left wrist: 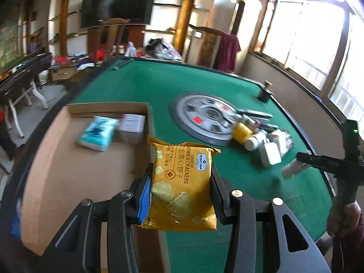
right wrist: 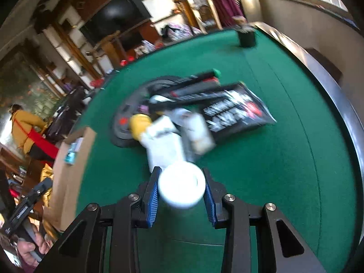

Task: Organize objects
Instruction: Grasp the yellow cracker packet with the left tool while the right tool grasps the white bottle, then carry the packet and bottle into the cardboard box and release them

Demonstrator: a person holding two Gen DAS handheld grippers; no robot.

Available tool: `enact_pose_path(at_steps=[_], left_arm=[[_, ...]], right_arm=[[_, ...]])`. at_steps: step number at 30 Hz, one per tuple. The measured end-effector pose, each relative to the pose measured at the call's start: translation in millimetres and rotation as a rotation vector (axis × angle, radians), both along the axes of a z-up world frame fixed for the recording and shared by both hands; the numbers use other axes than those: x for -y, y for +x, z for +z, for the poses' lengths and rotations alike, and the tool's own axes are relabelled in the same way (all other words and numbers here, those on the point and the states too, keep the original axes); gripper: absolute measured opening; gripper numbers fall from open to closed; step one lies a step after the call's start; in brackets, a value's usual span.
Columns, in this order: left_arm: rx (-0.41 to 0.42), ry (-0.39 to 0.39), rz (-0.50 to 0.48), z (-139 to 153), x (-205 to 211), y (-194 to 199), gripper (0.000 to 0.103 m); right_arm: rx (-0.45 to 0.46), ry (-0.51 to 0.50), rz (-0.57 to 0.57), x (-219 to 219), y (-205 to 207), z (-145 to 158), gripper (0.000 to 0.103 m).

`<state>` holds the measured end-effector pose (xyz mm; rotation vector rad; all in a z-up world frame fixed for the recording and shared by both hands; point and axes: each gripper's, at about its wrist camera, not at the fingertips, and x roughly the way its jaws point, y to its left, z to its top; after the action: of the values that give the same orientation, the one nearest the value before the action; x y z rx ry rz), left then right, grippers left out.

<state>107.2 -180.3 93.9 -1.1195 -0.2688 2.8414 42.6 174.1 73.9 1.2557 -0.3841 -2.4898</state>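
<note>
So we see the green table (left wrist: 227,91) spread ahead of both claws, with the box (left wrist: 75,166) on its left edge, just ahead and left of our left claw (left wrist: 180,182). Round grey disc (left wrist: 204,118) sits mid-table, ahead-right of the left claw and ahead of the right claw (right wrist: 182,187). Black glossy packet (right wrist: 236,111) lies ahead-right of the right claw, with long black items stacked beyond it; details blurred.

Left claw is clamped on the cracker pack (left wrist: 182,182), pads pressing both side edges, pack lifted over the box's right wall. Inside the box, well ahead-left of that claw: teal packet (left wrist: 97,134) and white carton (left wrist: 133,126), touching side by side.

Right claw grips a white bottle (right wrist: 182,187), pads against its sides, its round end facing the camera. We also catch this claw from the left view, far right, bottle (left wrist: 293,169) poking out leftward. Just ahead of it the pile: more white bottles (right wrist: 163,145), a yellow item (right wrist: 140,125), all blurred. Small dark jar (right wrist: 246,38) stands far ahead near the table's rim.
</note>
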Motion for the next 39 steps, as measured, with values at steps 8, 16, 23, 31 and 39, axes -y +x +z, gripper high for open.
enact_pose_path(at_steps=[8, 16, 23, 31, 39], left_arm=[[-0.004, -0.048, 0.123, 5, 63, 11, 0.043], [0.019, -0.136, 0.196, 3, 113, -14, 0.043], [0.065, -0.169, 0.225, -13, 140, -57, 0.043], [0.129, -0.167, 0.253, -33, 158, -102, 0.043], [0.165, -0.156, 0.258, -48, 168, -123, 0.045]], right_arm=[[-0.067, -0.025, 0.126, 65, -5, 41, 0.038], [-0.026, -0.106, 0.365, 170, -12, 59, 0.038], [0.062, -0.101, 0.533, 263, -18, 34, 0.038], [0.161, -0.025, 0.572, 345, -51, -9, 0.038], [0.18, 0.019, 0.524, 367, -87, -23, 0.039]])
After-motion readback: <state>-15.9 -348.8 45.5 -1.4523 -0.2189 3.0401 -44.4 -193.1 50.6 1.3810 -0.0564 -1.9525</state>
